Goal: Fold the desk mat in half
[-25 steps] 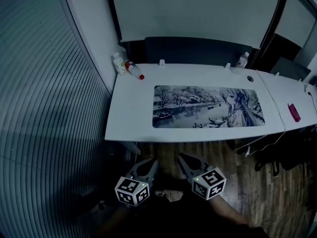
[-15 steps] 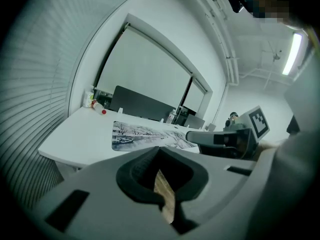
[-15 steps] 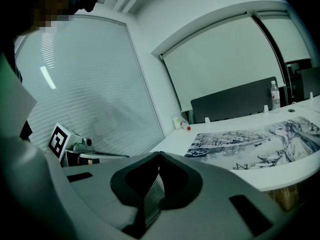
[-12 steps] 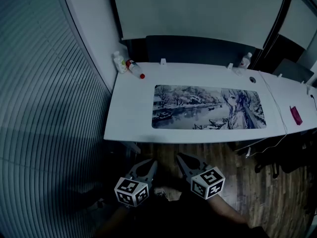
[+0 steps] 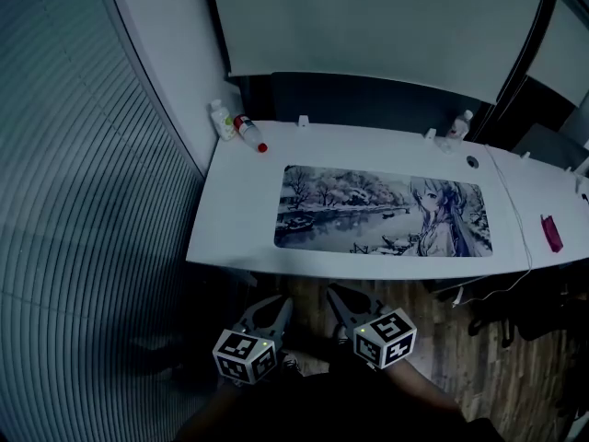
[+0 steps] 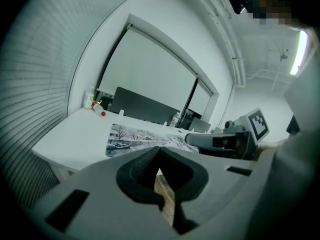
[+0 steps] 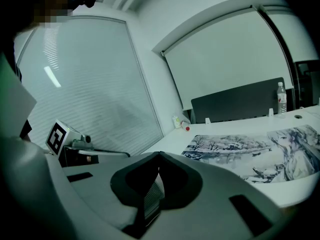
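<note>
desk mat (image 5: 382,212) flat, unfolded; left gripper (image 5: 282,302), right gripper (image 5: 337,293) closed, empty.

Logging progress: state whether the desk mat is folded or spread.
Spread flat. The desk mat lies open on the desk, its whole printed picture showing, nothing doubled over.

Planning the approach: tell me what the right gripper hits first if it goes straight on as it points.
Probably the white desk, at its near edge left of the desk mat; before that the right gripper, jaws shut and empty, has only open air. Depth is unclear.
</note>
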`<state>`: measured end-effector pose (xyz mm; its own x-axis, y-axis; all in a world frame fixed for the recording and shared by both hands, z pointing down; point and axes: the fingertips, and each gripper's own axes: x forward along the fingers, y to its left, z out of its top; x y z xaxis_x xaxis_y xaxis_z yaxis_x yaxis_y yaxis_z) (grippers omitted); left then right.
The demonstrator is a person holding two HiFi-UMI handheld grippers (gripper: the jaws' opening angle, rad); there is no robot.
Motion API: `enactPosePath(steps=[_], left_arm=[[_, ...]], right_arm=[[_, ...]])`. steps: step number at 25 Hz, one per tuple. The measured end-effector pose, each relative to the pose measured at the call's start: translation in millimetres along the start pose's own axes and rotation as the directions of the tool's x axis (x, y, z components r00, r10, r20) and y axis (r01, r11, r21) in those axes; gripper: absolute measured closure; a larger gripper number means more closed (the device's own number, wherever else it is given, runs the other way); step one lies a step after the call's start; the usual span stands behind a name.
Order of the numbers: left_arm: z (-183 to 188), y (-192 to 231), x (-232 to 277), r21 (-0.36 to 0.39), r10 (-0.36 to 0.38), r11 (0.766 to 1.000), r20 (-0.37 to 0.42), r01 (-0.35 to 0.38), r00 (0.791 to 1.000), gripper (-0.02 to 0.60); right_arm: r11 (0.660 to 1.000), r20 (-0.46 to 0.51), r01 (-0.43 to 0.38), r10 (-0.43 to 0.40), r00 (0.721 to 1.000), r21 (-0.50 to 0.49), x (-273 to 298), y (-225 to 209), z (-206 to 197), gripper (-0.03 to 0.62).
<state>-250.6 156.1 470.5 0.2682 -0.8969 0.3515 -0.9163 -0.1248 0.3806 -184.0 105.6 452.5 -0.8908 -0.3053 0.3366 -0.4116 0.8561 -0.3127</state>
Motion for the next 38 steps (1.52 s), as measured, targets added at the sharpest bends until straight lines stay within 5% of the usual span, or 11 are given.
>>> enactPosePath(steps=[38], left_arm=[[-3, -43, 92, -0.064, 0.234, 0.970, 0.006, -0.233, 0.972, 0.575]], right_arm=[[0.976, -0.117, -0.215, 0.209, 0.971, -0.033, -4, -110, -5, 0.571]])
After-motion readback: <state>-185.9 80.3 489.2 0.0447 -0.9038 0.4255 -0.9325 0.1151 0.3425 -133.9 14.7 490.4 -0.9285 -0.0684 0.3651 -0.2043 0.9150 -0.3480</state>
